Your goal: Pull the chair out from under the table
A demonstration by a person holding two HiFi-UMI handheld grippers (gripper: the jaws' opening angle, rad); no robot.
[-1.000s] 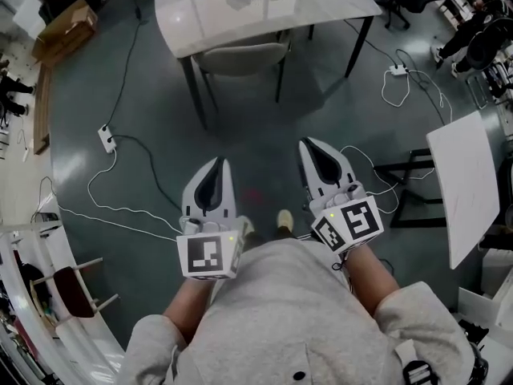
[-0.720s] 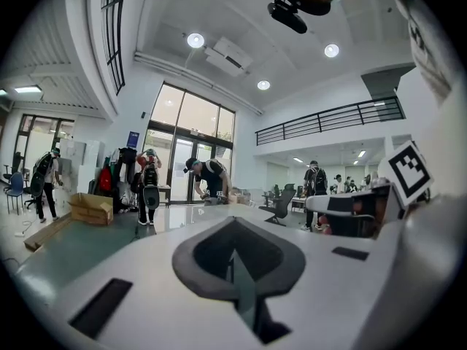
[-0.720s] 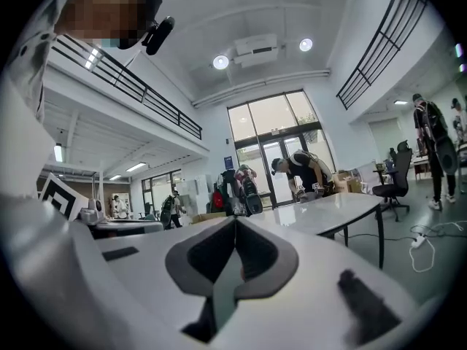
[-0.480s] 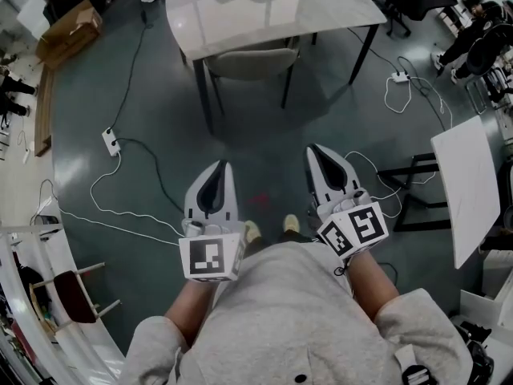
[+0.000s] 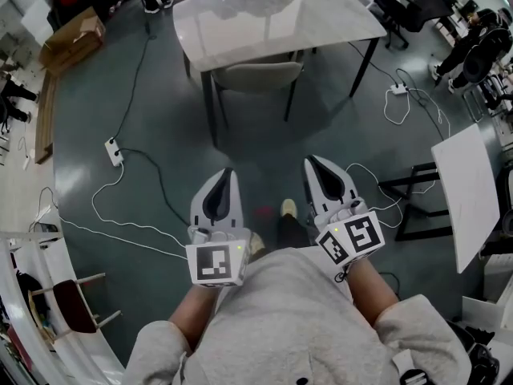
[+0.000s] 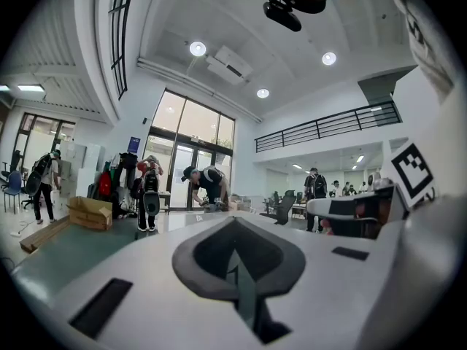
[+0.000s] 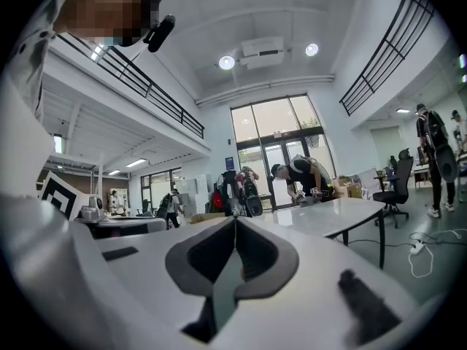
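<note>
Both the left gripper (image 5: 226,176) and the right gripper (image 5: 313,164) are held level with jaws pressed together and nothing pinched between them, well apart from the grey chair (image 5: 256,76), which is tucked under the near edge of the marble-topped table (image 5: 272,18) at 12 o'clock. The grip could be missed if the jaws are not spread before the backrest is reached, and a chair leg could be caught on the table leg at 11 o'clock if the chair is drawn back askew. A trip could be caused by the white cable (image 5: 93,201) and power strip (image 5: 113,151) at 10 o'clock. The floor (image 5: 160,95) is smooth and dark grey-green, so sliding is judged easy. A second white table (image 5: 473,191) is placed at 3 o'clock and a cardboard box (image 5: 72,34) at 10 o'clock, in a high-ceilinged hall where other people are seen
</note>
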